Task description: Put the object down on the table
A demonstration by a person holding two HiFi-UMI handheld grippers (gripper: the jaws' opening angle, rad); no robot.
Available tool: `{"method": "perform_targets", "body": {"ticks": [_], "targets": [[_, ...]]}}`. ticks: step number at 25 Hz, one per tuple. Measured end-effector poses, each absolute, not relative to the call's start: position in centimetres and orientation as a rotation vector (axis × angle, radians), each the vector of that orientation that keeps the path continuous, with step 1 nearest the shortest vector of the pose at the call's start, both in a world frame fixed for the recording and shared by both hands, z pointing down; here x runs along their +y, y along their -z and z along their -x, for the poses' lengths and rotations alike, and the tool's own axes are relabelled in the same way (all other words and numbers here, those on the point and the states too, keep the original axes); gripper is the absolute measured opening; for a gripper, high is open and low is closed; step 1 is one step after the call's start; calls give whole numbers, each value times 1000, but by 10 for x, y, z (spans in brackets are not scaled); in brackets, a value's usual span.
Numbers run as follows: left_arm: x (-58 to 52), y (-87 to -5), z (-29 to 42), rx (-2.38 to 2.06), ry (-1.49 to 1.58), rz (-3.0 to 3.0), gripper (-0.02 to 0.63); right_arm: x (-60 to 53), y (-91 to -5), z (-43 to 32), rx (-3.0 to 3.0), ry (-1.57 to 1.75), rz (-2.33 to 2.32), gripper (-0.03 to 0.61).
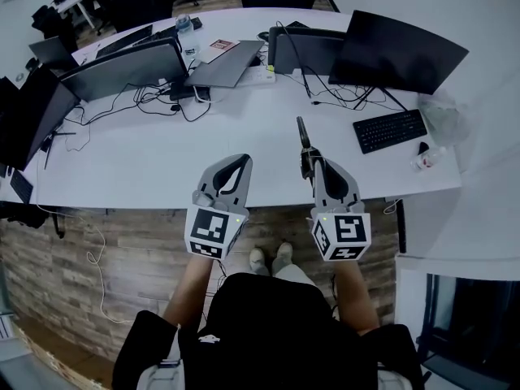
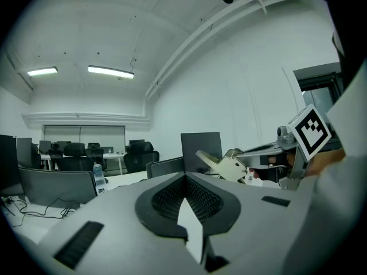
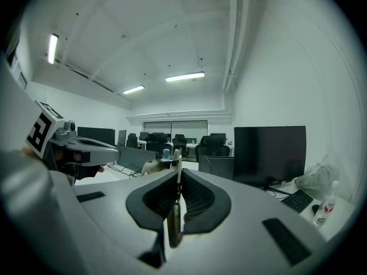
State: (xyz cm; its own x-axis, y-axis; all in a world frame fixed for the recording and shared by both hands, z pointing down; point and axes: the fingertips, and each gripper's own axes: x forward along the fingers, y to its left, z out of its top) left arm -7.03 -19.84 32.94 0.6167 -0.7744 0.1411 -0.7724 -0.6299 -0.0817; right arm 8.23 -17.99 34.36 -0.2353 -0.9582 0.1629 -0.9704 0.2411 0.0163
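Observation:
A thin dark tool [image 1: 302, 133] sticks out forward from my right gripper [image 1: 314, 158], which is shut on it above the near edge of the white table [image 1: 162, 165]. In the right gripper view the same tool [image 3: 174, 213] stands edge-on, clamped between the jaws of the right gripper [image 3: 178, 173]. I cannot tell what kind of tool it is. My left gripper [image 1: 241, 162] hovers beside it on the left, shut with nothing in it; its jaws meet at the tip in the left gripper view [image 2: 184, 177]. Both grippers are held in the air, off the table.
On the table lie a black keyboard [image 1: 390, 130], a dark monitor [image 1: 402, 51], a closed laptop [image 1: 227, 63], tilted monitors [image 1: 122, 67] with loose cables, a water bottle [image 1: 185, 27] and a small bottle [image 1: 426, 159]. Wooden floor lies below the table's near edge.

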Motion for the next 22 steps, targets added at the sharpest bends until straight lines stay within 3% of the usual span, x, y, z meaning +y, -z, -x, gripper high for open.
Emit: {"method": "perform_targets", "body": {"ticks": [22], "targets": [[-240, -419, 61, 1550, 439, 2885, 14, -239, -437, -83, -2353, -239, -1508, 25]]}}
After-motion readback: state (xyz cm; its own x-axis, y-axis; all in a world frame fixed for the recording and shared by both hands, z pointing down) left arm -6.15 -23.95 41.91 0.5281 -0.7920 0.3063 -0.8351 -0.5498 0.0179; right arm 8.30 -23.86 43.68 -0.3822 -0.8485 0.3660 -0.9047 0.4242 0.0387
